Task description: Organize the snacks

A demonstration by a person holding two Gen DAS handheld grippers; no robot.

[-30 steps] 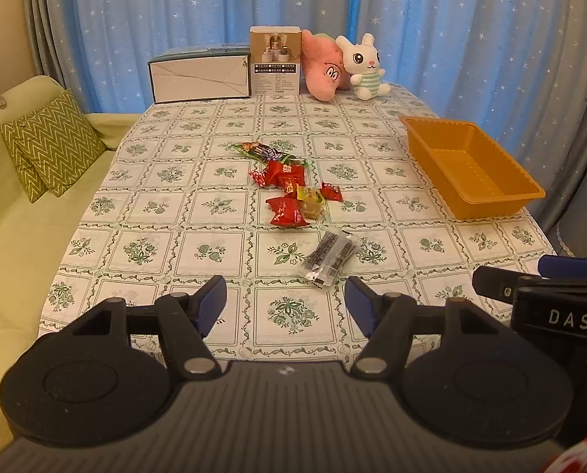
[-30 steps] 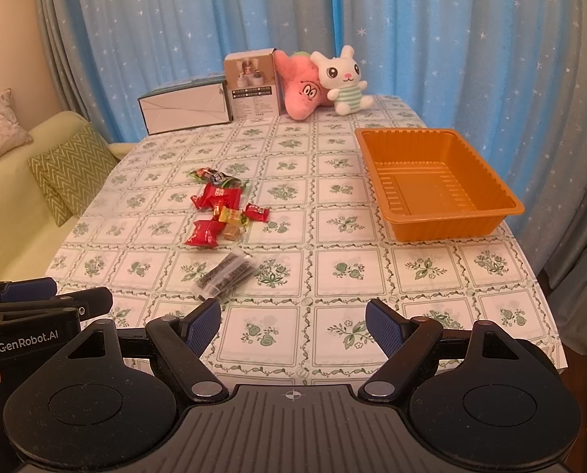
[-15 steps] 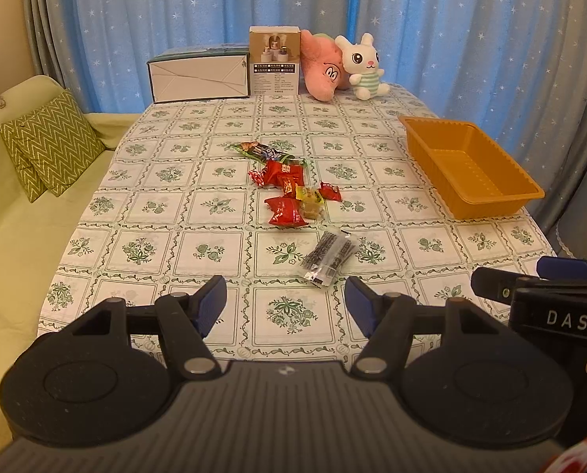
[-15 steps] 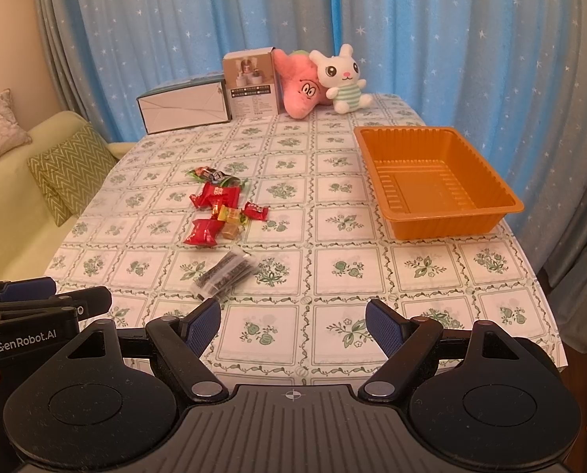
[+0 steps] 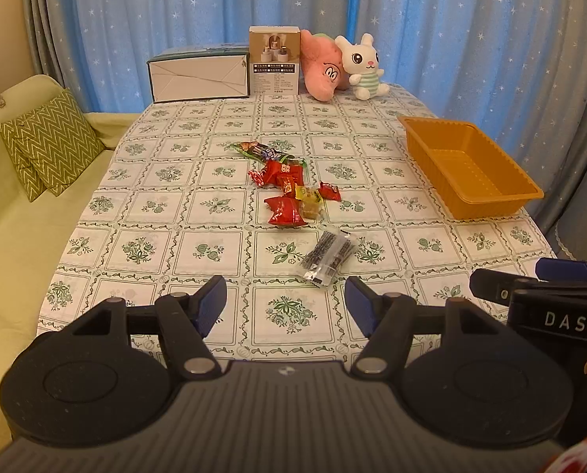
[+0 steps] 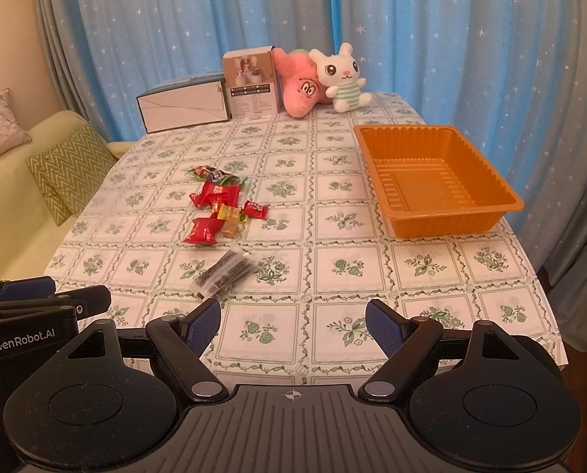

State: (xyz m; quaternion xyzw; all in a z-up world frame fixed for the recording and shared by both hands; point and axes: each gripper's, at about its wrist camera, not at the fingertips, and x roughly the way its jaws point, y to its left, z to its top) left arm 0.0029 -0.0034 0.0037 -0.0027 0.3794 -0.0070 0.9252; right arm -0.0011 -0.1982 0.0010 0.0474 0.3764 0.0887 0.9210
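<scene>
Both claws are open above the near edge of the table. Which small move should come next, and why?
Probably the left claw should move forward and lower over the clear packet. That is the nearest snack, almost straight ahead. The orange tray holds nothing yet, and the right claw is also open, with nothing in it.

R gripper body (image 5: 561, 321): I read "DAS", white letters, seen from L wrist cam.
L gripper body (image 6: 23, 345): I read "GenRobot.AI", white, seen from R wrist cam.
Product box (image 5: 274, 64): print too small to read.
Snack wrappers (image 5: 289, 193): print illegible.
</scene>
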